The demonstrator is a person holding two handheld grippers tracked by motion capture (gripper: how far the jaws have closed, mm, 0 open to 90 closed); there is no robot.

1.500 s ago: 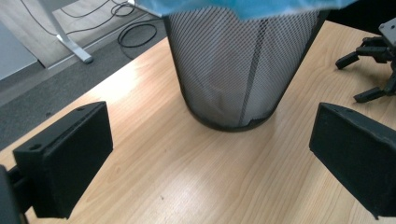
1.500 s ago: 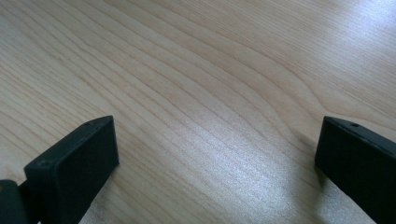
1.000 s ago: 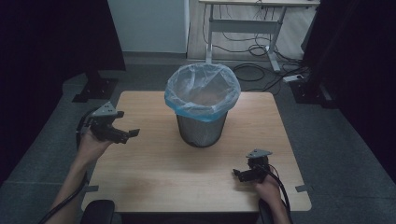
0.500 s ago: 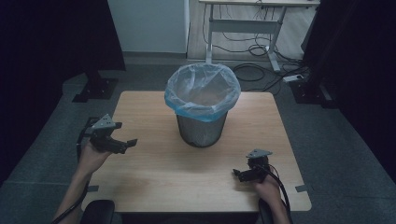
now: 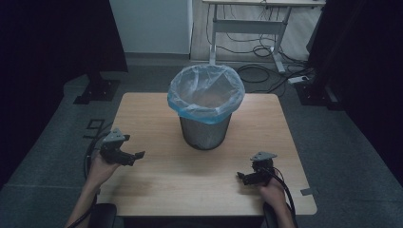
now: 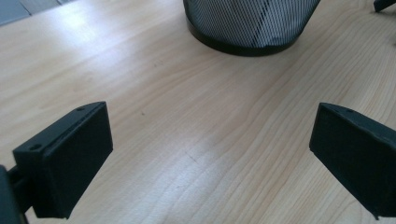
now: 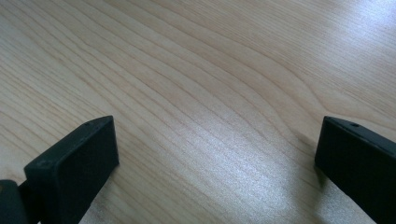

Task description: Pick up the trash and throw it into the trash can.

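From the high view, a mesh bin (image 5: pixel 205 130) lined with a pale blue bag (image 5: pixel 206 92) stood on the wooden counter (image 5: pixel 157 185), set toward the far half and about midway between the left and right edges. The left tool (image 5: pixel 129 156) hung at the near left, close to the counter's left edge, with its jaws spread and nothing between them. The right tool (image 5: pixel 245 177) sat low at the near right, also released, a little way in from the right edge and the near edge. Bare wood lay between the two tools and in front of the bin, and both tools were well apart from the bin.

In the left gripper view, the left tool (image 6: pixel 210 154) had its two black jaws wide apart over bare wood. The bin's dark base ring (image 6: pixel 243 46) stood farther off at the top, with open counter between it and the jaws.

In the right gripper view, the right tool (image 7: pixel 215 163) showed its jaws equally spread, close above the wood grain, holding nothing.
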